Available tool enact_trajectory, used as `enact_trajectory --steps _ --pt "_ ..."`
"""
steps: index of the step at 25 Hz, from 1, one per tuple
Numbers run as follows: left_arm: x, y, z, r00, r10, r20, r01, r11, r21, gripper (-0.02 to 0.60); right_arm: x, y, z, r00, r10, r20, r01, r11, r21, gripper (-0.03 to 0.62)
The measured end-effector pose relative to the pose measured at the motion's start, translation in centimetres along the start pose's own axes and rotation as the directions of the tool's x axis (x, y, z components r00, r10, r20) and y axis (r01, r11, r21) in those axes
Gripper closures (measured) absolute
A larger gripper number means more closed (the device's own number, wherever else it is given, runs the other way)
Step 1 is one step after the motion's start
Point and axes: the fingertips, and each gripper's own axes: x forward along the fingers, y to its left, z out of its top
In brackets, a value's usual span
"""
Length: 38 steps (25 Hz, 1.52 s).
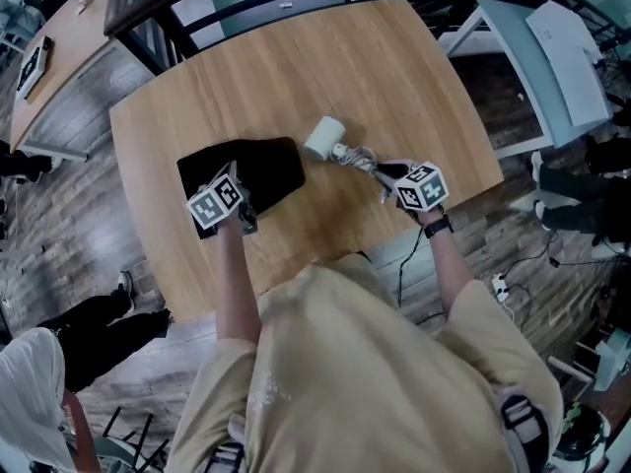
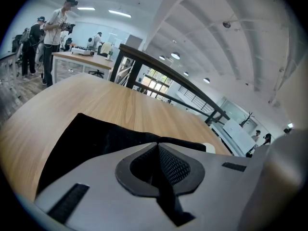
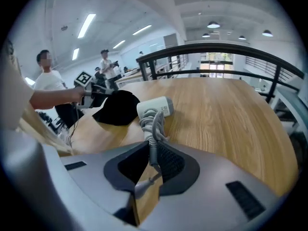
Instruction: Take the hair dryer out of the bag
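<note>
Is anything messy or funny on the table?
Nothing is spilled or broken. The hair dryer lies on its side beside the bag, its cord bunched in loose loops and pinched by the right gripper.

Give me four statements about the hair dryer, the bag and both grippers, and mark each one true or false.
1. The hair dryer is inside the bag. False: it lies on the table, outside the bag and to its right in the head view.
2. The right gripper is closed on the hair dryer's cord. True.
3. The left gripper has its jaws wide apart. False: its jaws are together, at the bag's near edge.
4. The bag is black. True.
</note>
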Motion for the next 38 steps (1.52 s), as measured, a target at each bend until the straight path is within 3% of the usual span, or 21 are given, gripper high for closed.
enact_trajectory --steps 5,8,14,15,17,19,21,24,28,30,32,35,38 --pt "-0.5 -0.3 -0.5 1.0 -0.011 -0.008 0.011 0.999 0.03 0.563 2.1 3.2 -2.2 0.981 -0.167 0.098 0.135 0.953 0.27 0.539" --pt "-0.6 -0.6 -0.8 1.0 -0.018 -0.011 0.019 0.998 0.059 0.563 3.2 4.8 -3.0 0.964 -0.236 0.124 0.18 0.918 0.353 0.539" --pt "-0.4 -1.6 -1.7 0.997 -0.065 -0.035 0.069 0.99 0.124 0.562 3.6 5.1 -3.5 0.941 -0.311 0.134 0.252 0.907 0.337 0.538" --pt "-0.4 -2.1 -1.6 0.996 -0.081 -0.037 0.085 0.987 0.137 0.546 3.4 4.8 -3.6 0.934 -0.333 0.127 0.281 0.908 0.309 0.535" --pt "-0.9 -3.1 -1.4 0.991 -0.125 -0.037 0.129 0.979 0.157 0.405 2.4 4.6 -3.6 0.917 -0.38 0.12 0.34 0.903 0.262 0.466" --pt "-2.0 -3.7 -1.2 0.988 -0.151 -0.03 0.154 0.973 0.174 0.375 1.0 4.7 -3.3 0.9 -0.415 0.134 0.373 0.891 0.258 0.398" --pt "-3.6 -4.0 -0.8 0.987 -0.162 -0.006 0.16 0.967 0.198 0.368 -0.3 4.9 -2.2 0.884 -0.435 0.172 0.374 0.878 0.298 0.384" --pt "-6.5 -4.5 -0.1 0.983 -0.178 0.043 0.162 0.955 0.247 0.367 -1.3 6.7 2.0 0.871 -0.402 0.282 0.319 0.899 0.299 0.382" --pt "-10.7 -5.4 1.6 0.97 -0.207 0.13 0.16 0.94 0.302 0.368 -1.4 11.9 9.6 0.864 -0.298 0.405 0.266 0.955 0.135 0.384" --pt "-12.8 -5.9 2.8 0.961 -0.22 0.17 0.153 0.93 0.335 0.37 -1.2 15.0 12.8 0.87 -0.225 0.439 0.222 0.973 0.06 0.447" --pt "-14.8 -6.2 3.8 0.953 -0.22 0.209 0.131 0.919 0.371 0.378 -1.1 18.0 15.6 0.866 -0.163 0.473 0.186 0.982 -0.002 0.464" --pt "-18.1 -6.3 5.3 0.934 -0.22 0.283 0.09 0.908 0.409 0.422 -1.8 21.8 19.2 0.837 -0.11 0.536 0.179 0.981 -0.079 0.497" --pt "-21.2 -6.4 6.8 0.909 -0.214 0.358 0.042 0.901 0.432 0.479 -3.6 24.5 22.3 0.79 -0.092 0.606 0.214 0.968 -0.133 0.541"
